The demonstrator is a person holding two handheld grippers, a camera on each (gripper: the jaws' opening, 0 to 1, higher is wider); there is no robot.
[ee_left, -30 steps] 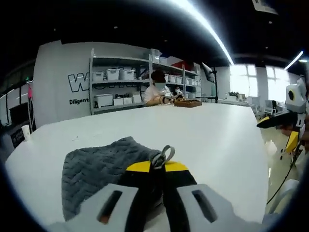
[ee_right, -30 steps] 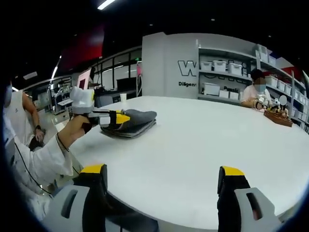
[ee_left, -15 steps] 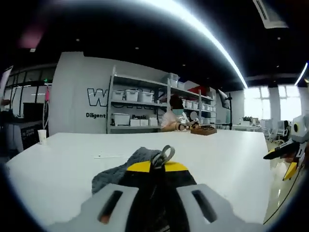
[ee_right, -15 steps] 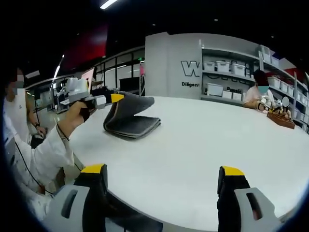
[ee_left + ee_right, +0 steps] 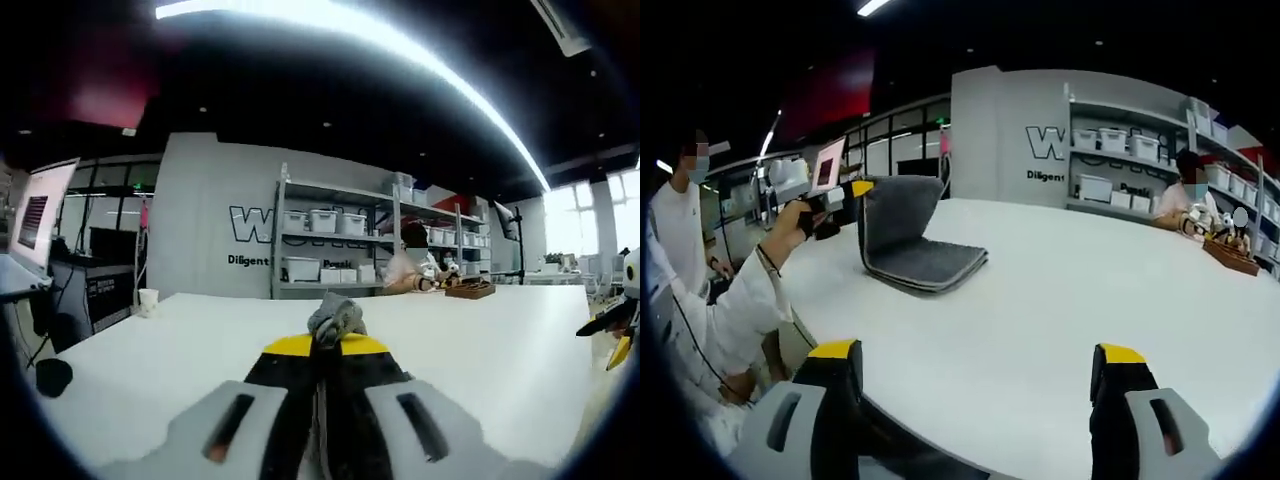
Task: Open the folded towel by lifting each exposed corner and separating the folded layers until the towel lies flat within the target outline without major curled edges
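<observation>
Nearest in the left gripper view, the left claw (image 5: 326, 345) has its two yellow-tipped jaws pressed together on a bunched corner of the grey towel (image 5: 336, 320), which pokes up just above the tips. Beyond it the white bench (image 5: 480, 340) stretches away, with a paper cup (image 5: 148, 300) near its far left edge. At the right edge of that view the right claw (image 5: 618, 335) shows as a yellow and black tip. Farther off, a seated person (image 5: 408, 265) works at a wooden tray (image 5: 470, 291) on the bench, in front of shelves (image 5: 330, 240) carrying white bins.

Close in the right gripper view, the right claw (image 5: 980, 365) stands wide apart over the bare bench (image 5: 1060, 320), its jaws holding nothing. Farther to the left, the person's hand (image 5: 790, 225) carries the left claw (image 5: 855, 188), which pinches the upper corner of the towel (image 5: 910, 235). The top layer of the towel stands nearly upright from a fold along its left side, while the lower layers lie flat on the bench near its left edge. Behind that hand another person (image 5: 685, 215) in white stands beside the bench. At the far right the seated person (image 5: 1192, 200) sits by the tray (image 5: 1230, 252), with the shelves (image 5: 1120, 160) and lettered wall behind.
</observation>
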